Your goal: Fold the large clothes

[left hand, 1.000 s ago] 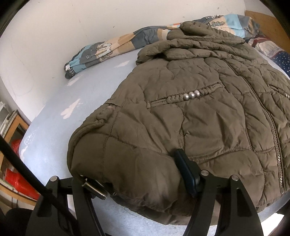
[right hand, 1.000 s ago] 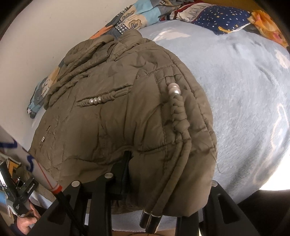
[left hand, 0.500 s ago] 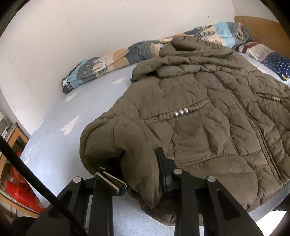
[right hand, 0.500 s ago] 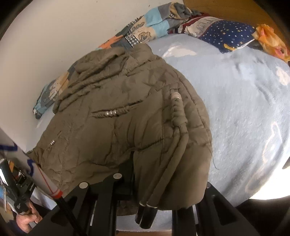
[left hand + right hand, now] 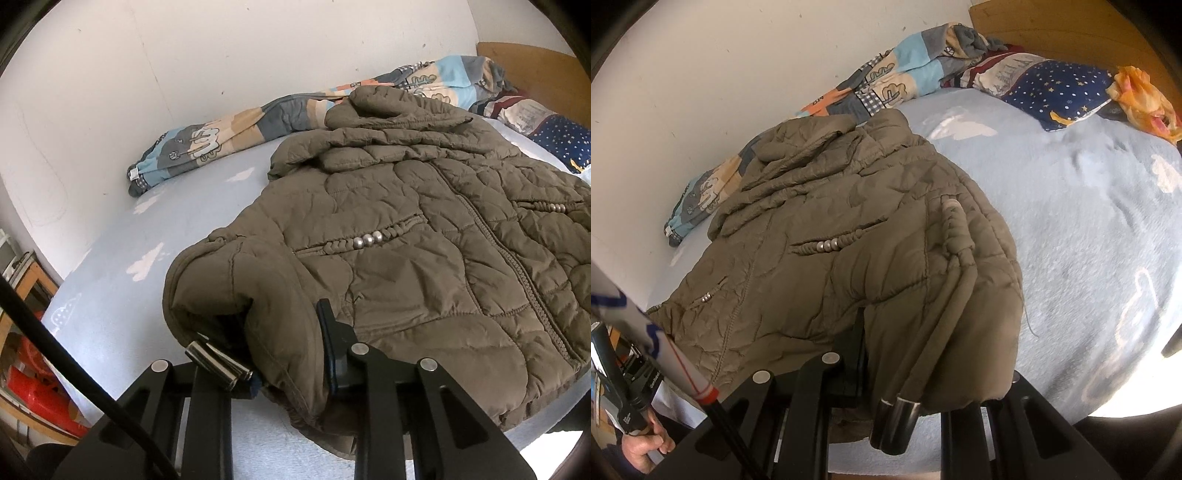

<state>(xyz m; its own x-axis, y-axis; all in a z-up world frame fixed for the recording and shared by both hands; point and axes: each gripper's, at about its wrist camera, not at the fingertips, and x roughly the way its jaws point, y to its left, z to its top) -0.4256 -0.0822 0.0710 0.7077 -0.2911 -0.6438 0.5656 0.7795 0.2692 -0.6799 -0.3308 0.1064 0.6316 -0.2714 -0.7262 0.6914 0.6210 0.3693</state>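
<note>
Left gripper: the black two-finger left gripper (image 5: 288, 354), at the bottom of the left wrist view, is clenched on the near left hem corner of the jacket, fabric bunched between its fingers.
Jacket: one olive-brown quilted puffer jacket (image 5: 424, 258) lies front up, zipped, across the middle and right of the left wrist view, on the pale blue fleece bed cover (image 5: 110, 295); its collar points to the upper frame.
Right gripper: the black right gripper (image 5: 905, 369), at the bottom of the right wrist view, is clamped on the opposite hem corner, which drapes over it.
Handling: judged soft, puffy and light but bulky; the smooth shell may slip and the padding spring back, so the hem corners look the best hold.
Cords: two drawcords with dark metal tips (image 5: 897, 417) hang at the right corner; two metal tips (image 5: 218, 363) show at the left.
Count: one jacket, two grippers, two beaded pocket trims (image 5: 365, 238), one patchwork blanket (image 5: 207, 144) upper left, one star-print pillow (image 5: 1063, 92) upper right.
</note>
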